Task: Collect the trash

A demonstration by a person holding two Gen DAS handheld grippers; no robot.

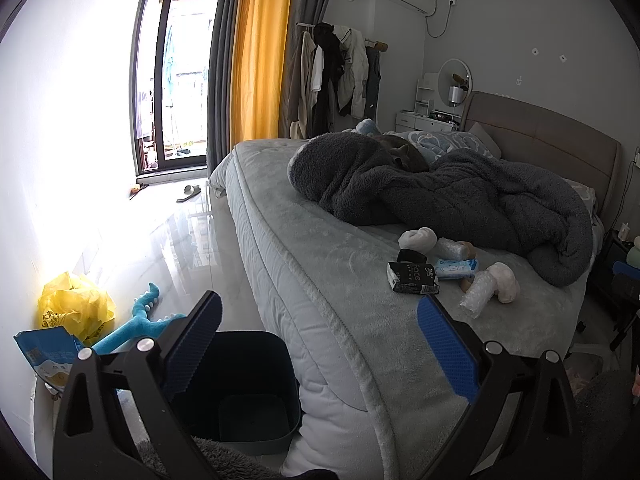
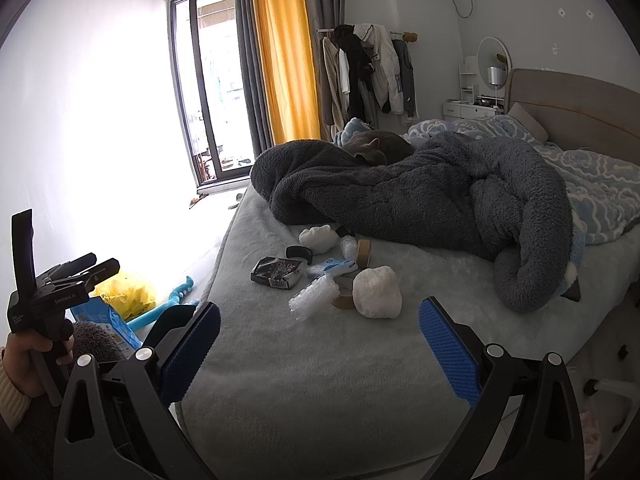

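Observation:
A cluster of trash lies on the bed (image 2: 320, 392): a black carton (image 2: 278, 271), a bubble-wrap roll (image 2: 314, 297), crumpled white tissue (image 2: 377, 292), a blue-white packet (image 2: 334, 267), a second white wad (image 2: 317, 238) and a tape core (image 2: 363, 253). The same pile shows in the left wrist view, with the black carton (image 1: 412, 278) nearest. A dark bin (image 1: 240, 392) stands on the floor beside the bed, under my left gripper (image 1: 320, 356), which is open and empty. My right gripper (image 2: 320, 360) hangs open over the bed's near edge, short of the pile.
A dark fleece blanket (image 2: 420, 196) is heaped behind the trash, with a grey cat (image 2: 376, 146) lying on it. On the floor by the wall lie a yellow bag (image 1: 76, 308), a blue packet (image 1: 44, 350) and a blue plush toy (image 1: 136, 326). A hand (image 2: 24, 364) holds the left gripper.

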